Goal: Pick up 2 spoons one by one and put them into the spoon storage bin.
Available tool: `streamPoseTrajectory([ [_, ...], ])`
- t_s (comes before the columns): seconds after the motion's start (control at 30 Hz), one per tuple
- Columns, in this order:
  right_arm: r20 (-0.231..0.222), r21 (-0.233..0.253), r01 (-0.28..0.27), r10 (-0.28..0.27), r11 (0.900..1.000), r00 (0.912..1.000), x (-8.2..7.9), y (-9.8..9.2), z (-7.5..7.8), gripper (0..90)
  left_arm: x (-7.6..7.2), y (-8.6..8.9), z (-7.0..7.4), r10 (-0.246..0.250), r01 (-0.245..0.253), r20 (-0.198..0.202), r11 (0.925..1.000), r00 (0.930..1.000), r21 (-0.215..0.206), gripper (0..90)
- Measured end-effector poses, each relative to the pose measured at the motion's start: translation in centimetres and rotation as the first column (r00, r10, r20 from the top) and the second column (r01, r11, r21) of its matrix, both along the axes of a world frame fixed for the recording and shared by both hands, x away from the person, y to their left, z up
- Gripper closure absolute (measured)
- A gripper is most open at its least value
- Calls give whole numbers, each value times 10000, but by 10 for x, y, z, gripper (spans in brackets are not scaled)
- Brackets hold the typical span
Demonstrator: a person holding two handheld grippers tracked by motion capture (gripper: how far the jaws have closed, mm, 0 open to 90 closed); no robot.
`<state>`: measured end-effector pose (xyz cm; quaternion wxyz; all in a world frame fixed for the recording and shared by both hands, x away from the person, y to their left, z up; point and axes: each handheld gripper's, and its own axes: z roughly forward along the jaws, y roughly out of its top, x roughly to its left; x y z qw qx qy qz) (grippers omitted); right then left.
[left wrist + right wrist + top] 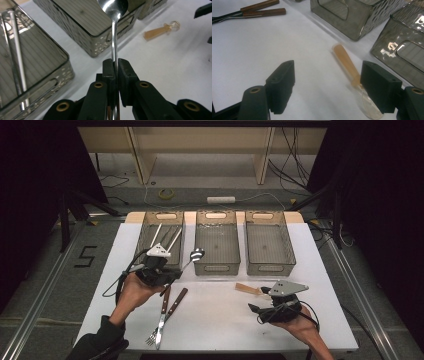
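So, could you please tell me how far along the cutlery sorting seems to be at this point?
Partly done, it seems. The left bin already holds some long metal pieces. In hand: the left gripper is shut on a metal spoon, held near the middle bin. Left: two wooden-handled utensils and the amber plastic spoon lie on the table, with the open right gripper at that spoon. The right bin looks empty.

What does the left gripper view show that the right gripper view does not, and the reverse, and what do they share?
Left gripper view: the left gripper shut on a metal spoon, and metal rods lying in the rod bin. Right gripper view: the right gripper open, and wooden-handled cutlery on the table. Shared: the amber-handled plastic spoon, grey bins and the table.
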<state>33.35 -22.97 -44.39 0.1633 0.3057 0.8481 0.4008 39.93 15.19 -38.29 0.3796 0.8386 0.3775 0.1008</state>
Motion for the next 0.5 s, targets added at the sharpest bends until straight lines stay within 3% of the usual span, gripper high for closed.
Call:
streamPoseTrajectory([
  [0.5, 5, 49, 22, -22, 10000, 10000, 0, -1, 0, 289, 43, 22, 2, 1128, -1129, -32, 9933, 9936, -258, 840],
])
